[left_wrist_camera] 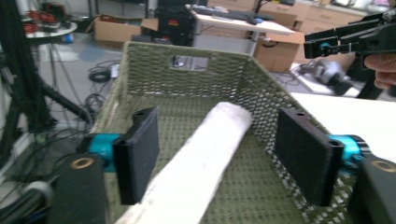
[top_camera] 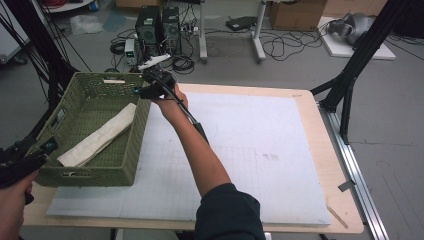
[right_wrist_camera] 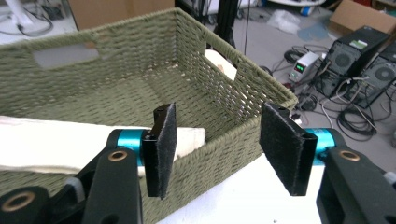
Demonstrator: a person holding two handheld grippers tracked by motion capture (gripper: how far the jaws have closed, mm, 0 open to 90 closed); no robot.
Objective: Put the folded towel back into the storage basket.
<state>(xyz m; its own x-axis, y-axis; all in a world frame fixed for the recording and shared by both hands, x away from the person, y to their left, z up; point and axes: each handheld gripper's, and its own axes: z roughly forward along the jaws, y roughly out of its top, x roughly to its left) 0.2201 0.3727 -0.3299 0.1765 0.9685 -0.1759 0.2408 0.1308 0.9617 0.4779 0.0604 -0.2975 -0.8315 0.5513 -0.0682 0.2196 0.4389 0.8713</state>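
Observation:
A green woven basket (top_camera: 131,150) stands at the table's left, and a rolled white towel (top_camera: 100,136) lies slantwise inside it. My left gripper (top_camera: 49,146) hovers at the basket's near left corner. It is open, and in the left gripper view (left_wrist_camera: 219,154) the towel (left_wrist_camera: 205,154) runs up between its wide jaws, untouched by them. The right gripper (top_camera: 141,91) hangs over the basket's far right corner. It too is open (right_wrist_camera: 217,144), with the basket wall (right_wrist_camera: 219,98) and the towel's end (right_wrist_camera: 56,144) beyond its jaws. The right gripper (left_wrist_camera: 336,39) also shows in the left gripper view.
A white gridded mat (top_camera: 250,145) covers most of the wooden table (top_camera: 320,130), with bare room right of the basket. On the floor beyond are computer towers (top_camera: 157,27), cables and cardboard boxes. Black frame legs (top_camera: 350,85) stand at the table's right and left.

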